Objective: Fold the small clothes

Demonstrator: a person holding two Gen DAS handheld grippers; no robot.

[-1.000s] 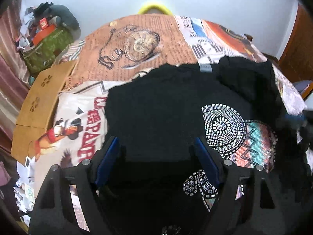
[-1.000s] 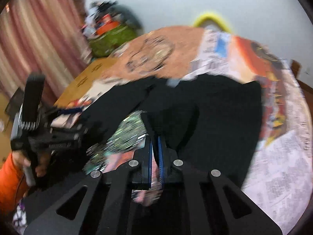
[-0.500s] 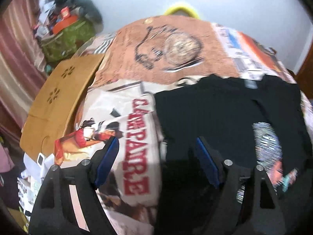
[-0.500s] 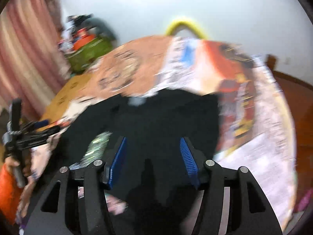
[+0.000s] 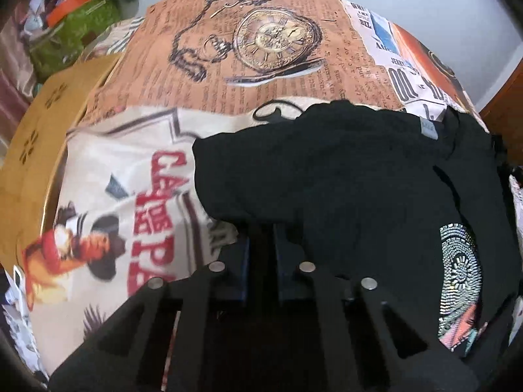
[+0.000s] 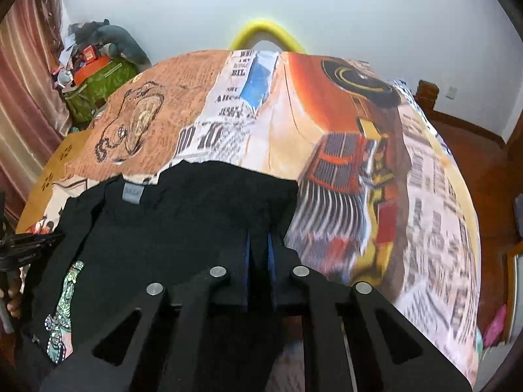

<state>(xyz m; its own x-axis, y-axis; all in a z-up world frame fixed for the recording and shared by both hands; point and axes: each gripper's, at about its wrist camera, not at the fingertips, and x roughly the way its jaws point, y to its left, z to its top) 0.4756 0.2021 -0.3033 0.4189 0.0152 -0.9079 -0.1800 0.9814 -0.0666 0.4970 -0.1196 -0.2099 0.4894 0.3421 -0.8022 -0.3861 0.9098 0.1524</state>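
A black T-shirt (image 5: 343, 176) with a sequin and zigzag print (image 5: 459, 268) lies on the printed bedspread, its sides folded inward and its grey neck label (image 6: 132, 192) at the far edge. My left gripper (image 5: 261, 232) is shut on the shirt's near left edge. My right gripper (image 6: 258, 241) is shut on the shirt's (image 6: 196, 215) near right edge. In the right wrist view the left gripper (image 6: 29, 245) shows at the far left.
The bedspread (image 5: 261, 39) carries a pocket-watch print, newspaper text and a red car print (image 6: 343, 150). A wooden board (image 5: 39, 124) runs along the left side. A green bag with clutter (image 6: 94, 85) sits at the far left. A wooden bed frame (image 6: 474, 150) is on the right.
Both grippers were open half a second ago and have now closed on the shirt's near edges. A second ago the right gripper was shut and the left was open over the print.
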